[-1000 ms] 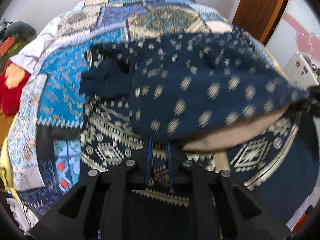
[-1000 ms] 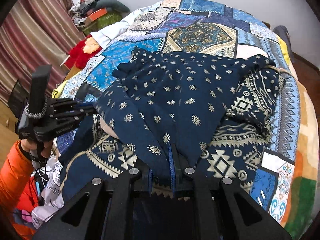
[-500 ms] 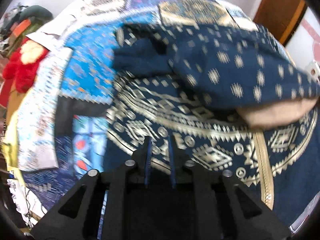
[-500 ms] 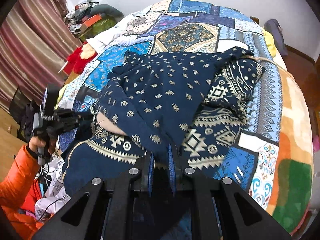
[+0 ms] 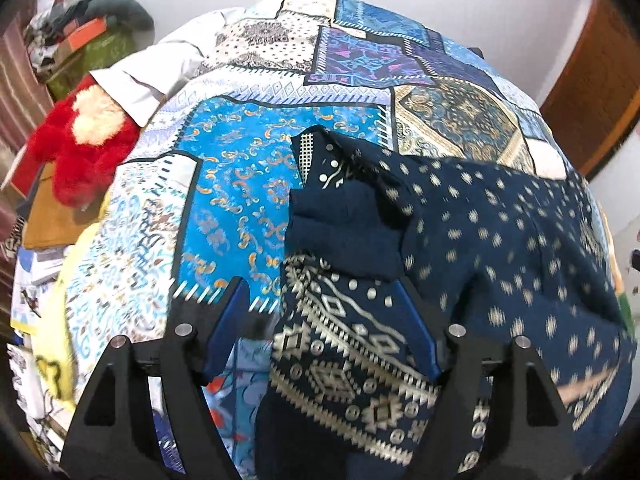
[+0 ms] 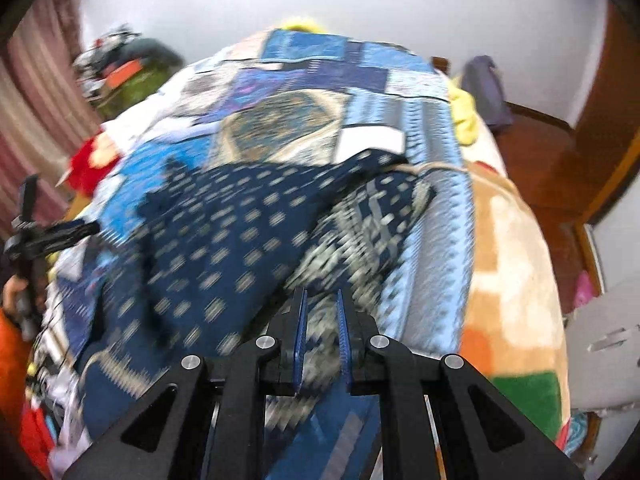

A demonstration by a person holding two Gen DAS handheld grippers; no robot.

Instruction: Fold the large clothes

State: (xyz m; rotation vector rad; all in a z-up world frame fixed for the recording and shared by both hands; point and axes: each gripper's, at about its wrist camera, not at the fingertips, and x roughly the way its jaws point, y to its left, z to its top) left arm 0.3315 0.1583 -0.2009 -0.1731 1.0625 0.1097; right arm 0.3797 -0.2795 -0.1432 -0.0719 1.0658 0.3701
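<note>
My left gripper [image 5: 320, 328] is right over the near edge of the big dark blue dress [image 5: 500, 240]. Its jaws are opening wide. The patterned hem lies under and between them, but the pads do not press on it, so I think I have just let that corner go.

My right gripper [image 6: 320, 344] has its jaws almost shut. Blurry patterned cloth shows in the thin gap, so I think it is pinching the hem on its side.

Both grippers tip down at the bed. In the right view, my left gripper sits far off at the left edge, so the dress runs long from side to side between my hands.

The dress rests on the patchwork quilt [image 5: 240, 184], bunched up, stretching away from both jaws. Next I need the left jaws to find a new corner. My left hand is nearer to the loose dark flap.

Farther back I see a red fluffy toy [image 5: 84, 140] and a brown door [image 5: 592, 92].
</note>
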